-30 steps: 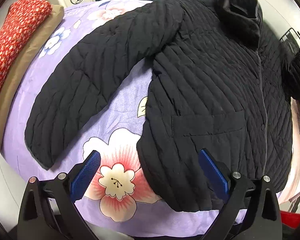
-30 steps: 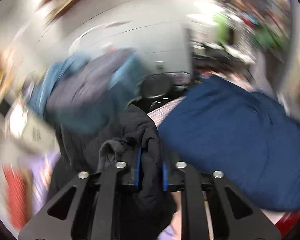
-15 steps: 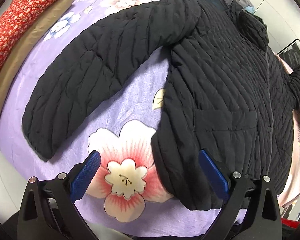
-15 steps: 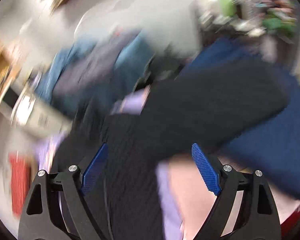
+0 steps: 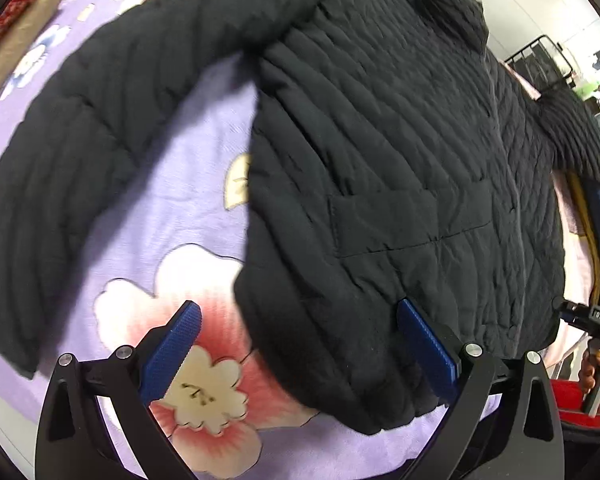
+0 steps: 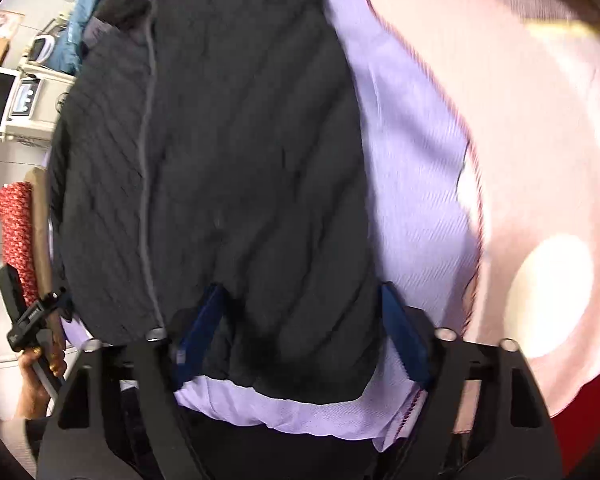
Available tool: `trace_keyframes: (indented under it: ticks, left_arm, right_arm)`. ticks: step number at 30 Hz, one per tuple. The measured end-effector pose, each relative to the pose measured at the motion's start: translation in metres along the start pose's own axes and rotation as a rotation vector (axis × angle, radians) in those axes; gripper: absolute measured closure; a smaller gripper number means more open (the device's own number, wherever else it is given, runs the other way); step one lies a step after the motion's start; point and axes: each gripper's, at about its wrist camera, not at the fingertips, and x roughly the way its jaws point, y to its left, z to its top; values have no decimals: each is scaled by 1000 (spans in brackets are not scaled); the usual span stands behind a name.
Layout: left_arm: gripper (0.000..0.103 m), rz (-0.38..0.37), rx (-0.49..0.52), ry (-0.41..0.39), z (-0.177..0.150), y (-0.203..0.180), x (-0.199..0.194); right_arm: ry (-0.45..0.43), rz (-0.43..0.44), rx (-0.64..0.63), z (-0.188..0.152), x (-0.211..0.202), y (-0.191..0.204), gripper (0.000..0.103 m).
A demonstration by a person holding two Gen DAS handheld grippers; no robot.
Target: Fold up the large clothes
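Observation:
A black quilted jacket (image 5: 380,128) lies front up on a purple flowered bedspread (image 5: 172,216), its left sleeve (image 5: 112,92) spread out to the left. My left gripper (image 5: 300,348) is open, its blue pads on either side of the jacket's lower left hem corner. The jacket also fills the right wrist view (image 6: 220,152). My right gripper (image 6: 300,332) is open over the jacket's lower right hem, the cloth lying between the pads. The other sleeve (image 5: 572,128) lies at the far right.
A pink sheet (image 6: 520,140) covers the bed to the right. A red patterned cushion (image 6: 16,232) on a tan pad lies at the left bed edge. White appliances (image 6: 4,96) and blue clothes stand at the back. The other gripper shows at each view's edge (image 5: 588,320).
My right gripper let go of the sleeve, opened, and swung down to the jacket's lower right hem. My left gripper moved closer to the lower left hem corner, staying open.

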Motion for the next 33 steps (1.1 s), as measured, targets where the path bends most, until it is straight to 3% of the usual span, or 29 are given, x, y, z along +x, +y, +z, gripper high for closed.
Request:
trace_keyframes:
  ticks: [1, 2, 5, 9, 12, 14, 20, 23, 25, 26, 27, 28, 30, 33]
  left_arm:
    - [7, 0, -6, 7, 0, -2, 5]
    - [8, -5, -17, 16, 1, -5, 9]
    - [30, -23, -27, 35, 3, -12, 15]
    - [73, 12, 68, 27, 4, -30, 5]
    - [86, -18, 95, 22, 3, -33, -13]
    - [88, -27, 144, 15, 0, -36, -31]
    - [90, -5, 301, 56, -23, -50, -59]
    - [89, 45, 321, 109, -45, -48, -45]
    - [86, 88, 278, 146, -50, -40, -24]
    - [79, 111, 239, 174, -50, -36, -9]
    - [72, 120, 211, 191, -50, -32, 2]
    - [66, 134, 197, 188, -48, -30, 8]
    - [40, 167, 191, 170, -46, -29, 13]
    - [27, 211, 215, 109, -48, -14, -2]
  right_arm:
    - [-10, -13, -13, -1, 3, 3, 38]
    - [-20, -37, -29, -4, 4, 9, 50]
    - [-39, -54, -57, -8, -2, 21, 80]
    - [-73, -51, -157, -14, -24, 44, 89]
    - [-75, -58, -214, -25, -47, 56, 91]
    - [-64, -62, -240, -31, -57, 60, 92]
    - [16, -90, -258, -58, -72, 61, 93]
    - [70, -115, -195, -70, -60, 43, 92]
    - [104, -145, -157, -70, -44, 36, 84]
    - [118, -182, -141, -67, -38, 34, 71]
    - [139, -233, -123, -64, -30, 35, 50]
    - [148, -253, -113, -65, -26, 35, 42]
    - [133, -263, -115, -66, -25, 38, 38]
    - [85, -362, -162, -68, -37, 42, 38]
